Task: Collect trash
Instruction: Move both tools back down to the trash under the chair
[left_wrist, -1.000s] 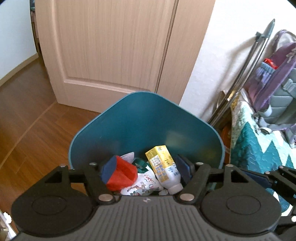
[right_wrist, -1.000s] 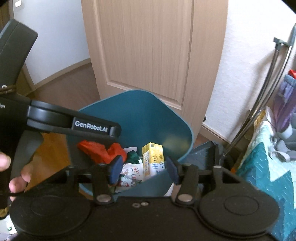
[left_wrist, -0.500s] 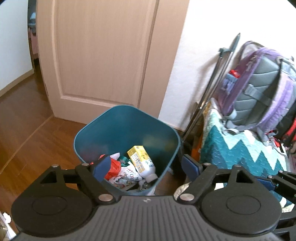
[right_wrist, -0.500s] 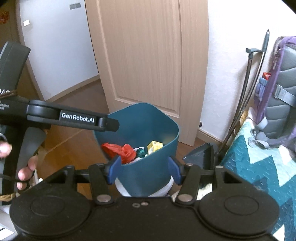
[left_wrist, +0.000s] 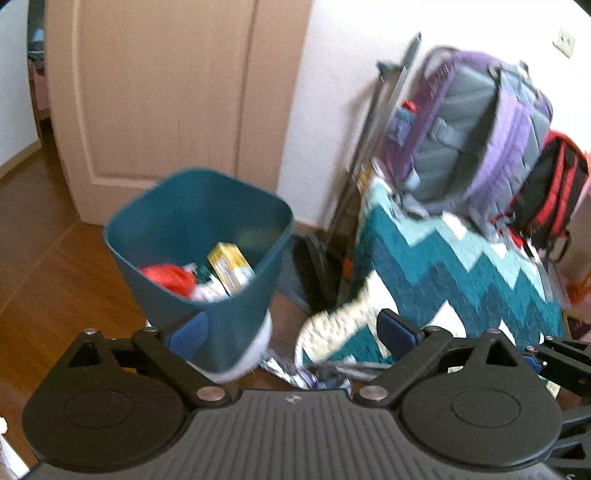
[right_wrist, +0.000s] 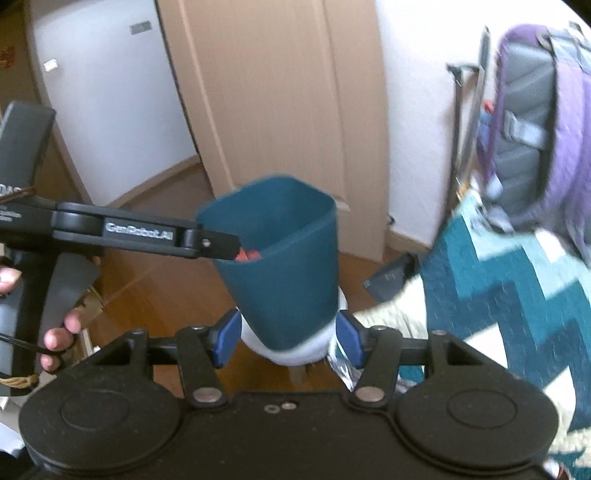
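Down on the wood floor (left_wrist: 55, 277), found the bin (left_wrist: 229, 325) upright before the door (left_wrist: 166, 92), apart from both tools, with a red wrapper (left_wrist: 168, 277), a yellow carton (left_wrist: 231, 267) and other scraps already inside. Saw the left gripper (left_wrist: 291, 326) spread wide, jaws just opened further, with nothing pinched. Saw the right gripper (right_wrist: 290, 334) likewise parted and empty, merely framing the bin's pale base from a distance. Spotted a crinkled silver wrapper (left_wrist: 291, 373) on the floor just beside that base, close to the fringe of the zigzag blanket (left_wrist: 461, 273). Judged it the likely next pick. Feared catching blanket fringe along with the foil, losing so thin a scrap from the pads, or knocking the narrow-footed bin over with a careless swing. Noted a purple backpack (left_wrist: 480, 122) further off on the blanket.
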